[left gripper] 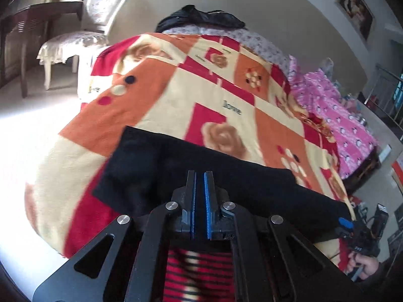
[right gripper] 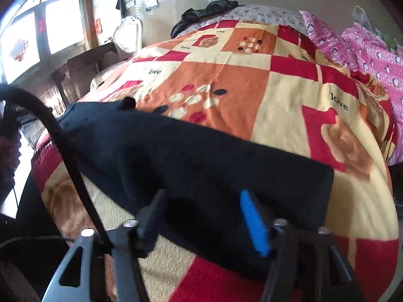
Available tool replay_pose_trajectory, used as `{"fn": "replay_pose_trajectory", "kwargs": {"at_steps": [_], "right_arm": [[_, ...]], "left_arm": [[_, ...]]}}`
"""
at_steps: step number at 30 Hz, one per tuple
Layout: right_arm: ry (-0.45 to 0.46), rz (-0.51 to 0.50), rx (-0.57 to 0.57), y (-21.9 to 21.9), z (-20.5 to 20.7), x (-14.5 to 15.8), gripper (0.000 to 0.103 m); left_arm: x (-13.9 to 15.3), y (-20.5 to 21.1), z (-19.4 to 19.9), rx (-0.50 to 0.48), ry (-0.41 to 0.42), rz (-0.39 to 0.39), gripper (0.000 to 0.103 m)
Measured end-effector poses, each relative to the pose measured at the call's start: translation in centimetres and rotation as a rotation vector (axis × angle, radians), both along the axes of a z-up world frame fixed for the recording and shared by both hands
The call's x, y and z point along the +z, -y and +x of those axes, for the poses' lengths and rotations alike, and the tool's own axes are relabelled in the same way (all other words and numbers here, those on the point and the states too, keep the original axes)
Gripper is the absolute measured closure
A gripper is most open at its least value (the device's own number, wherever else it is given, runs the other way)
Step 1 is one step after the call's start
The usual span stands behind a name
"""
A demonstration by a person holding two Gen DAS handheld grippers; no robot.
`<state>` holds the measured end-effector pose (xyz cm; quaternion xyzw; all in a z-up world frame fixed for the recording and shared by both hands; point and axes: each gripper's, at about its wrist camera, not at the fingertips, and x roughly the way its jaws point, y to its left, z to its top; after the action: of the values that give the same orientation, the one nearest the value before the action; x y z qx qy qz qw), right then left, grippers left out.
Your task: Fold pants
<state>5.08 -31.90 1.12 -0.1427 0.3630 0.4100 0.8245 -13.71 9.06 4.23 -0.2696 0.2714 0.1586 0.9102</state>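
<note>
The black pants (left gripper: 191,176) lie flat as a long band across the near part of a patterned blanket (left gripper: 176,95) on a bed. My left gripper (left gripper: 200,176) is above the pants' near edge, its blue-padded jaws nearly together with a thin gap and nothing between them. In the right wrist view the pants (right gripper: 201,156) stretch from far left to near right. My right gripper (right gripper: 204,196) is open wide, its jaws over the pants' near edge close to the right end. The right gripper also shows in the left wrist view (left gripper: 352,226).
A white chair (left gripper: 83,35) and a dark wooden desk (left gripper: 30,32) stand left of the bed. A pink quilt (left gripper: 340,115) lies on the right side. A black garment (left gripper: 201,17) lies at the far end. A black cable (right gripper: 63,146) crosses the right wrist view.
</note>
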Motion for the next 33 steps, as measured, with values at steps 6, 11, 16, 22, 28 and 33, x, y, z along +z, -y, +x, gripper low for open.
{"fn": "replay_pose_trajectory", "kwargs": {"at_steps": [6,11,16,22,28,33], "right_arm": [[0.089,0.053,-0.061,0.3,-1.4,2.3,0.04],[0.025,0.052,-0.105,2.0,-1.3,0.2,0.033],[-0.124,0.284,-0.203,7.1,-2.0,2.5,0.033],[-0.329,0.508,-0.398,12.4,-3.7,0.6,0.033],[-0.377,0.608,-0.502,12.5,-2.1,-0.7,0.033],[-0.376,0.708,-0.551,12.0,-0.3,-1.1,0.032]], "left_arm": [[-2.5,5.0,5.2,-0.153,-0.095,-0.006,0.1],[-4.1,6.8,5.9,-0.172,-0.131,0.069,0.097],[-4.5,6.0,5.7,-0.166,-0.106,0.021,0.097],[-4.6,5.8,5.7,-0.159,-0.092,0.003,0.097],[-4.7,5.6,5.6,-0.164,-0.085,-0.016,0.097],[-4.7,5.6,5.6,-0.163,-0.082,-0.021,0.097]]}}
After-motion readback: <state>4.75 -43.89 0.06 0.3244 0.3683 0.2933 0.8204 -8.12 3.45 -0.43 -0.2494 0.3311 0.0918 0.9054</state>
